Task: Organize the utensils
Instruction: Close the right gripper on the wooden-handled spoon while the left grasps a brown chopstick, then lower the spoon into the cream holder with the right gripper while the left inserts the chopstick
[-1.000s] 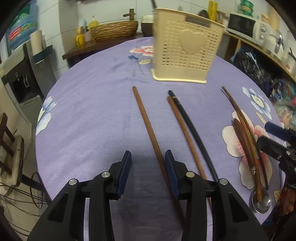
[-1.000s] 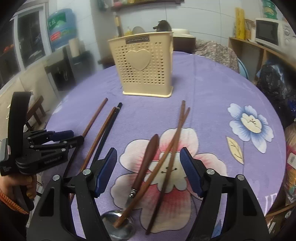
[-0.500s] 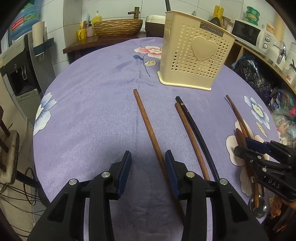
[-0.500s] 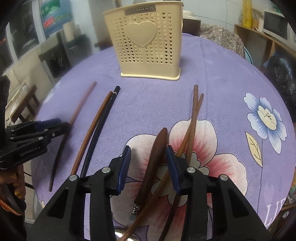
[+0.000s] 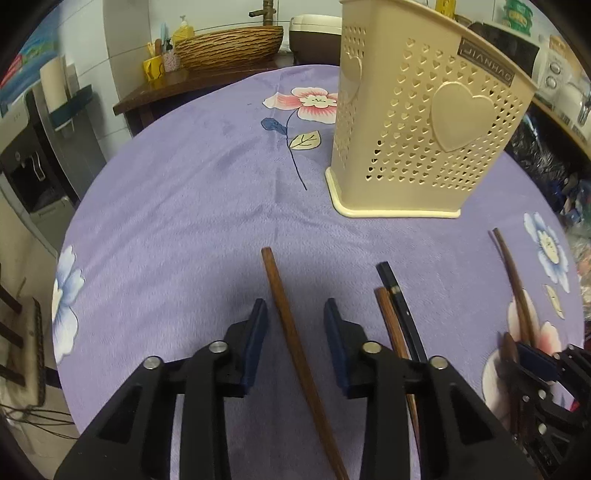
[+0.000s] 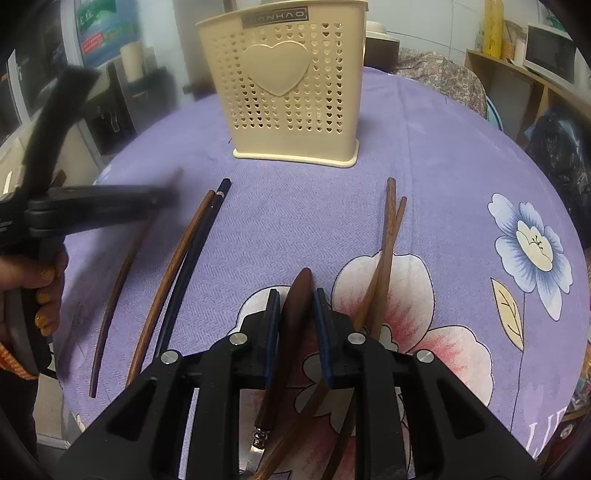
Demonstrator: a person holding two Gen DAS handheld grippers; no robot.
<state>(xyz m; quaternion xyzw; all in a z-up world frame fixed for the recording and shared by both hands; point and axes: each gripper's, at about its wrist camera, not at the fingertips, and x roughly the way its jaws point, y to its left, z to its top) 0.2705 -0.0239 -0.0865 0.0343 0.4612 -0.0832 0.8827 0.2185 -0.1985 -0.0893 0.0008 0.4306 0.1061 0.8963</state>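
Observation:
A cream perforated utensil caddy (image 5: 424, 122) (image 6: 284, 85) stands on the purple tablecloth. My left gripper (image 5: 295, 314) straddles a single brown chopstick (image 5: 275, 280); its jaws are closing, with a gap still on both sides of the stick. In the right wrist view it shows as the blurred left gripper (image 6: 110, 199). My right gripper (image 6: 296, 302) is closing on the dark wooden spoon handle (image 6: 295, 321), and its pads touch both sides. A brown chopstick (image 6: 177, 266) and a black chopstick (image 6: 195, 251) lie side by side between the grippers. Two brown chopsticks (image 6: 388, 236) cross to the right of the spoon.
The round table's cloth (image 5: 184, 206) has flower prints. A wicker basket (image 5: 229, 44) and a rice cooker (image 5: 314, 29) sit on a sideboard behind it. A microwave (image 6: 550, 55) is on a shelf at right. A person's hand (image 6: 40, 291) holds the left gripper.
The left gripper slid forward toward the caddy and now straddles the single chopstick with narrower jaws. The right gripper came down over the spoon handle and its jaws closed in.

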